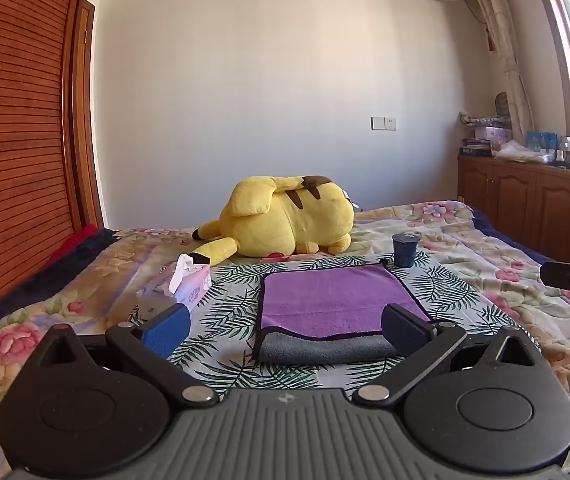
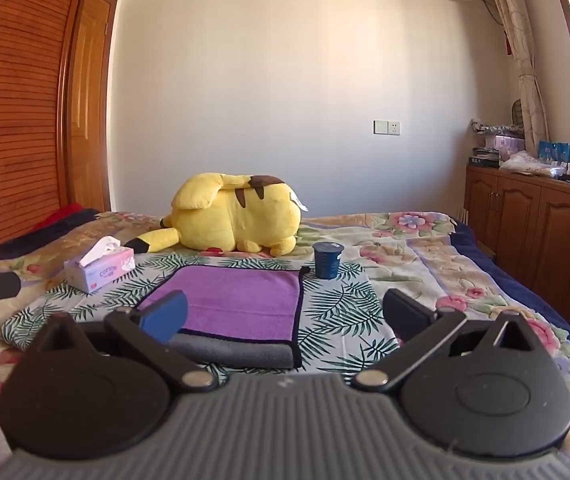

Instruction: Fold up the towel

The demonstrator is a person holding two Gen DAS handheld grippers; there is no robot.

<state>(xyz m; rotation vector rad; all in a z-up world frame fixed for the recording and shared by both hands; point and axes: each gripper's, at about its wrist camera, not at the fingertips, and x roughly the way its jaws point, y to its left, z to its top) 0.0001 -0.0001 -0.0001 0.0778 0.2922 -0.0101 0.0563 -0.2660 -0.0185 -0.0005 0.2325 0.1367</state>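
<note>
**Tech A:** Left wrist view first. Using the towel [image 1: 333, 304] as landmark — what lies around it, left to right?

**Tech B:** Tissue box [image 1: 189, 284] to its left, yellow plush toy [image 1: 285, 220] behind it, dark blue cup [image 1: 405, 249] at its far right corner. The towel lies flat on the leaf-print cloth [image 1: 229, 300], purple face up, with a grey layer showing along the near edge — it appears already folded once.

**Tech A:** Tool state?

**Tech B:** Left gripper [image 1: 285, 326] has its jaws spread wide, holding nothing, just short of the towel's near edge. Right gripper [image 2: 285, 316] likewise: apart, empty, offset toward the towel's right side.

**Tech A:** Handling?

**Tech B:** Judged light, soft and limp; it will sag and offer no stiffness. Pinch both layers at the near corners, on the dark hem, so that neither layer slips free.
</note>
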